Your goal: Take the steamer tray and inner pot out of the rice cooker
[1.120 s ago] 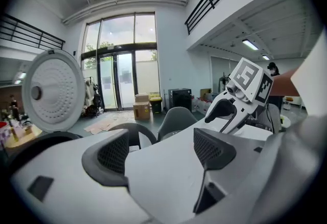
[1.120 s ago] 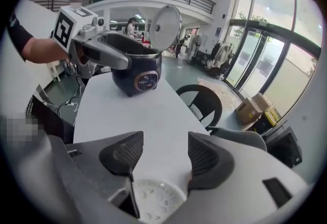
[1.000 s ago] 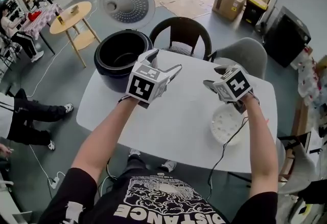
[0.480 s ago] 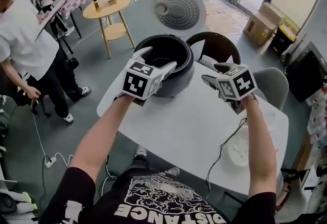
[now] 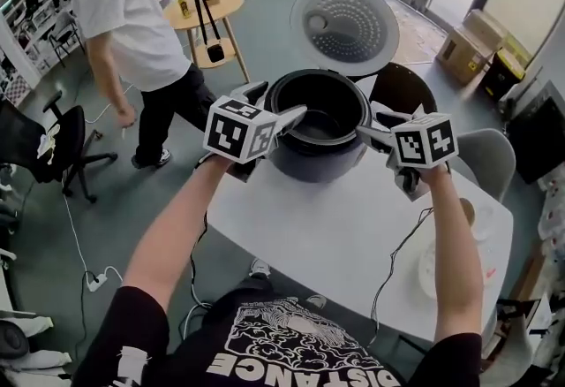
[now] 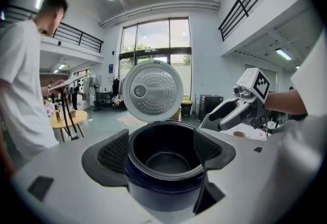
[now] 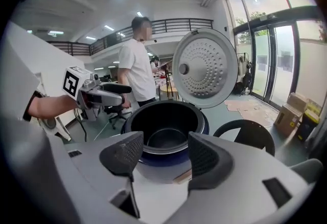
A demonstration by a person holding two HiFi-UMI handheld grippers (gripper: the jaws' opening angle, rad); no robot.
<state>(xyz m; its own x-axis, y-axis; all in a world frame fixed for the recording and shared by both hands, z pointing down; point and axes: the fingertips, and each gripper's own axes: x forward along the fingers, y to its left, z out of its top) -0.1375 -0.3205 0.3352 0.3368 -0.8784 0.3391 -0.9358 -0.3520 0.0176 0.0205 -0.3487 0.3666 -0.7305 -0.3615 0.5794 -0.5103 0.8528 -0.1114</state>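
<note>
In the head view, the rice cooker (image 5: 305, 155) stands on the white table (image 5: 335, 226) with its lid (image 5: 346, 23) swung up. The left gripper (image 5: 275, 104) is just beside the cooker's rim on one side and the right gripper (image 5: 374, 124) is close to the rim on the other. The dark inner pot (image 5: 322, 125) sits in the cooker between them. Well behind the right gripper, beside that forearm, lies a pale round thing that looks like the steamer tray (image 5: 428, 270), so that half of the task seems done. In the left gripper view, the jaws stand wide apart with the pot's mouth straight ahead between them. The pads press on nothing, and I cannot tell whether the tips touch the rim. In the right gripper view, the jaws also stand well apart and are empty. The pot lies just beyond their tips, with the left gripper on its far side. Gripping the pot and lifting it out are, by my reading, still to be done.
</note>
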